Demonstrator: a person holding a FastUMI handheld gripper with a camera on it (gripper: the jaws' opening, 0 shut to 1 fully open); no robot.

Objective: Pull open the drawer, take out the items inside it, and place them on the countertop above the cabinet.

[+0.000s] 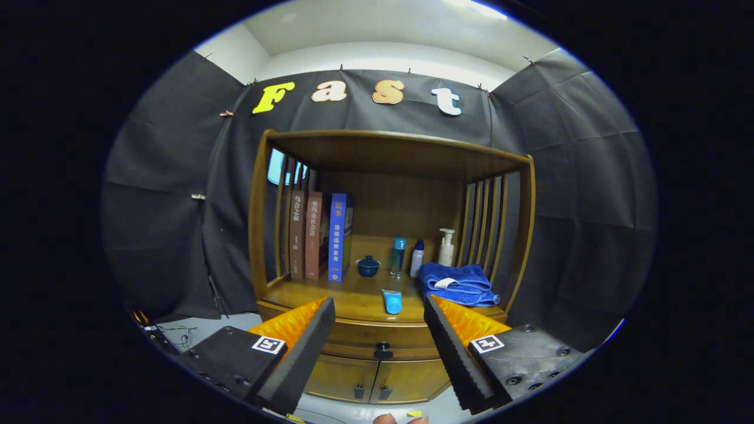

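The drawer (383, 338) sits flush in the wooden cabinet (259, 235), its dark round knob (383, 351) showing in the gap between your fingers and well beyond their tips. What lies inside it is hidden. On the countertop (330, 294) above, just past the knob, a small blue tube (392, 301) lies near the front edge, and a folded blue towel (456, 284) rests ahead of your right finger. Behind those stand a dark lidded cup (368, 266), two small bottles (406, 257), a pump bottle (446, 247) and three books (321, 235) ahead of your left finger. A closed drawer with things lying on top fits a drawer waiting to be emptied, and equally one emptied and pushed back in; you cannot settle that from here.

Your gripper (380, 347) is spread wide and holds nothing, both fingers hanging in free air short of the cabinet front.

If you do go for the knob, watch these. It is small and round, so fingers closing off centre will likely skid off it or catch it by one side only. A pull angled up or sideways could bind the drawer in its runners. The tube lies close to the countertop's front lip, directly above the knob; a finger that rides high on approach could knock it off. Below the knob, two door handles (371, 391) sit close together and could be mistaken for your target.
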